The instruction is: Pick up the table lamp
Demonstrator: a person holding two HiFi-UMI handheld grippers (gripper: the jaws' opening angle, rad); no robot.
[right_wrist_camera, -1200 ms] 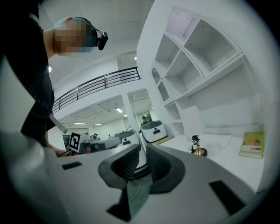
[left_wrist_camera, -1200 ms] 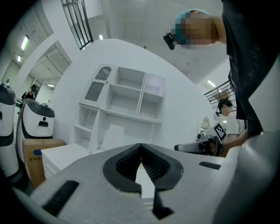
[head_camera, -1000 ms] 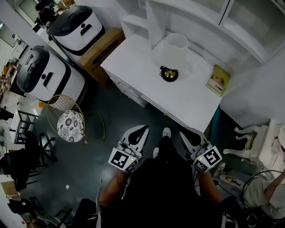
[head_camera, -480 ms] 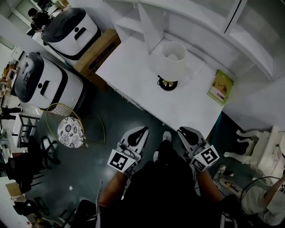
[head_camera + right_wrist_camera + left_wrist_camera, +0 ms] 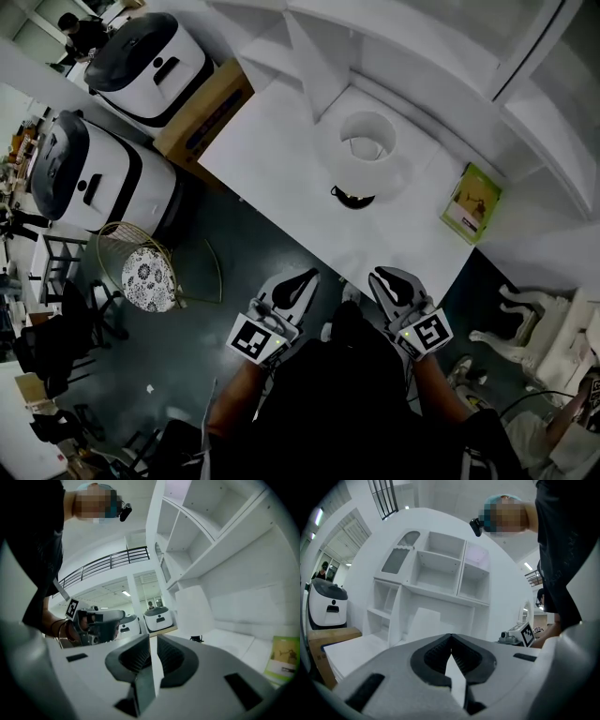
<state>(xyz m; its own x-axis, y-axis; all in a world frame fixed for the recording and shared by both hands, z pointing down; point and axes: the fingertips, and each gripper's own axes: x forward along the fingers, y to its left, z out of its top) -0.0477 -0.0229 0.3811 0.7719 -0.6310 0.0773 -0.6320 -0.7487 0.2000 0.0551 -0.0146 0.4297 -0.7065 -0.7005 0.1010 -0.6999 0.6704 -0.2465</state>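
The table lamp (image 5: 367, 157) has a white shade and a dark round base (image 5: 354, 196). It stands upright on the white desk (image 5: 272, 150), near the shelf unit at the back. My left gripper (image 5: 304, 277) and right gripper (image 5: 382, 276) hang side by side in front of the desk's near edge, well short of the lamp. Both are shut and hold nothing. In the left gripper view the lamp's shade (image 5: 423, 624) shows beyond the left gripper (image 5: 451, 637). Past the right gripper (image 5: 153, 639), the right gripper view has the lamp (image 5: 193, 612) ahead.
A green book (image 5: 472, 201) lies on the desk's right end. White shelves (image 5: 422, 56) rise behind the lamp. Two white-and-black machines (image 5: 141, 58) (image 5: 89, 173), a cardboard box (image 5: 202, 105) and a wire basket (image 5: 148, 274) stand on the floor at the left. At the right stands a white chair (image 5: 544, 323).
The head view has shifted, so the lamp now shows from more directly above and nearer the grippers. Both grippers have edged up toward the desk's near edge, still shut.
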